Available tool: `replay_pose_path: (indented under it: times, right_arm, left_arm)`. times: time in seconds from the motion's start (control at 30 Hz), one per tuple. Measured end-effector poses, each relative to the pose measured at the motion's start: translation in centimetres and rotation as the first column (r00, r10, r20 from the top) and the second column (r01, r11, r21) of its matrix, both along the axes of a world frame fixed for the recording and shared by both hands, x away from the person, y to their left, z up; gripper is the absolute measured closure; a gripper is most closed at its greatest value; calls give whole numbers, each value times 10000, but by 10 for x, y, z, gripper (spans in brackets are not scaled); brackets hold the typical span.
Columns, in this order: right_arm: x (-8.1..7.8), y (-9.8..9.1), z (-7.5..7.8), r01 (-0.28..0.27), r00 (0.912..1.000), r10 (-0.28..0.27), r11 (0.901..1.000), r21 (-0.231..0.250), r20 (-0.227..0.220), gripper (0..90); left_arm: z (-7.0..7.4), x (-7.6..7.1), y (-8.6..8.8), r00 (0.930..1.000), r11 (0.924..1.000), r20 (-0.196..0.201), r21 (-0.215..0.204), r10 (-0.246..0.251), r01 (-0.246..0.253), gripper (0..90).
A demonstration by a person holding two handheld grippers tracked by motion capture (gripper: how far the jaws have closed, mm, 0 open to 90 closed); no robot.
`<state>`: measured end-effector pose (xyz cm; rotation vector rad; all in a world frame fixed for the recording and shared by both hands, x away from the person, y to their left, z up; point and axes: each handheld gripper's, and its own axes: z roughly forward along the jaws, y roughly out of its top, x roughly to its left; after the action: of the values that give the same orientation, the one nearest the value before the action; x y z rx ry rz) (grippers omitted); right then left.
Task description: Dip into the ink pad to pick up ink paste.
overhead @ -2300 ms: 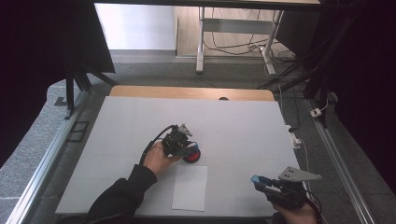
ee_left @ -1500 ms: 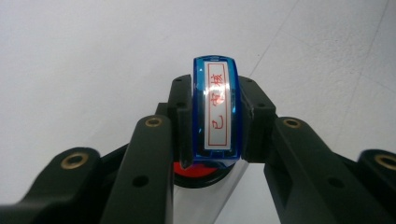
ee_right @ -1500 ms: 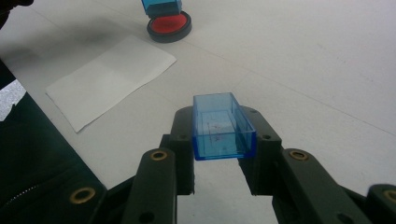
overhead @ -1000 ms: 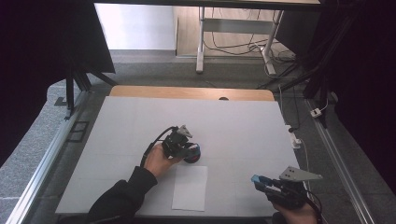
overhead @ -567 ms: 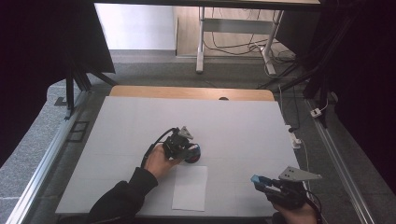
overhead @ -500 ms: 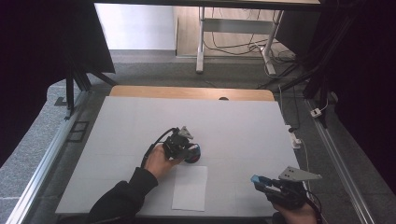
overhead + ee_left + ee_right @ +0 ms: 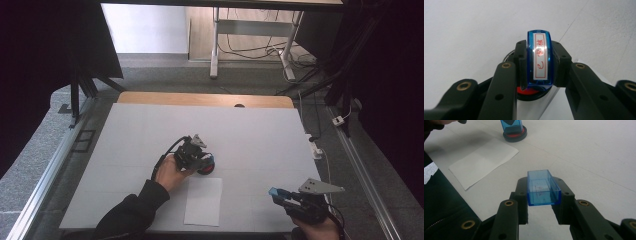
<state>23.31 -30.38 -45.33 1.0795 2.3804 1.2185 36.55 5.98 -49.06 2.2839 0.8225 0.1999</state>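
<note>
My left gripper (image 7: 199, 156) is shut on a blue stamp (image 7: 540, 60) with a white label and red characters. The stamp stands upright with its foot down on a round black ink pad with a red face (image 7: 529, 92). The pad (image 7: 206, 167) sits near the middle of the white table. The right gripper view looks across at the stamp (image 7: 511, 125) and pad (image 7: 515, 136). My right gripper (image 7: 542, 184) is shut on a clear blue cap (image 7: 542, 187), hollow side up. It hovers by the table's near right edge (image 7: 277, 192).
A white sheet of paper (image 7: 204, 201) lies just in front of the ink pad, toward the person, and also appears in the right gripper view (image 7: 482, 161). A wooden strip (image 7: 205, 99) borders the table's far edge. Metal rails run along both sides, and a dark sleeve (image 7: 130, 215) enters at bottom left.
Two seconds ago the pad's red face showed beside the left gripper; the gripper has since come over it with the stamp. Nothing has moved in the last second.
</note>
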Motion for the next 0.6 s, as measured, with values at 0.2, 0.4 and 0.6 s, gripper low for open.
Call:
replay_pose_path:
  times: [0.2,0.4,0.6]
  right_arm:
    - [0,0,0,-17,10000,17,10000,-3,-15,684]
    - [0,1,0,-17,10000,17,10000,-34,-25,684]
    - [0,1,0,-23,10000,23,10000,-44,-2,685]
  left_arm:
    - [-2,1,1,9999,10000,-79,-34,-62,62,701]
    - [-2,-4,-5,9997,9991,234,411,-97,87,704]
    - [-4,3,2,9994,10000,-344,-92,11,-15,705]
